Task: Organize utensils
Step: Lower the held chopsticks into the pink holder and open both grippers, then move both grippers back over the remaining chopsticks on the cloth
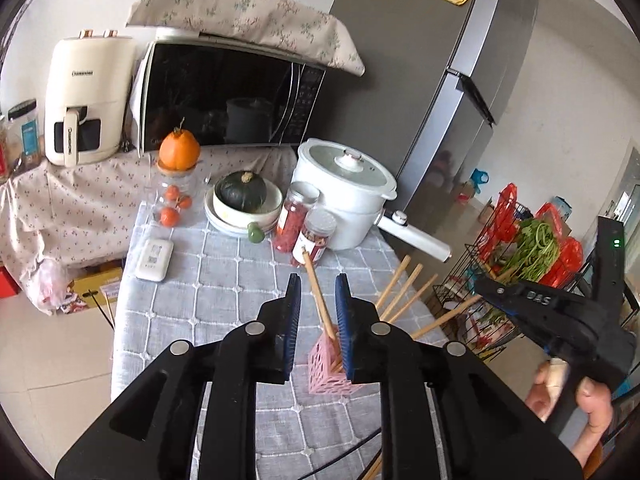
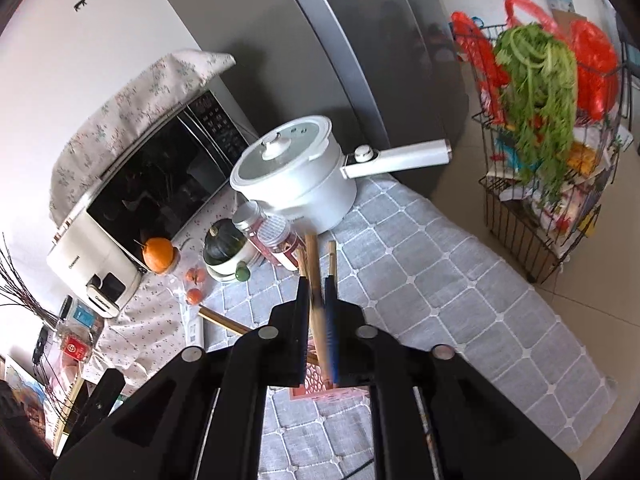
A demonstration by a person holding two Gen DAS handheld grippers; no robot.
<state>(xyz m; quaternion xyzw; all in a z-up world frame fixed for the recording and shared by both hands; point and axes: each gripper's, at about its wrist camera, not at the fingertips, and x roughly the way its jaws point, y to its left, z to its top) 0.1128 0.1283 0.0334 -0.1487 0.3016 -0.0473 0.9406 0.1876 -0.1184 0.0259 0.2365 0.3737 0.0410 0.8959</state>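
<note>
A pink lattice holder point(image 1: 320, 372) stands on the grey checked tablecloth point(image 1: 224, 280). One wooden chopstick point(image 1: 320, 304) rises out of it between the blue pads of my left gripper point(image 1: 318, 278), which is open, with a gap on each side of the stick. Several more chopsticks point(image 1: 400, 284) fan out of the holder to the right, and one reaches the tip of my right gripper point(image 1: 486, 288). In the right wrist view the right gripper point(image 2: 317, 280) stands above the holder point(image 2: 320, 390). A blurred chopstick point(image 2: 314, 256) sits loosely in its narrow gap.
Behind the holder stand two red-filled jars point(image 1: 308, 236), a white pot point(image 1: 344, 196) with a long handle, a bowl with a dark squash point(image 1: 242, 196) and a white device point(image 1: 154, 260). A wire rack with greens point(image 1: 532, 248) stands off the table's right edge.
</note>
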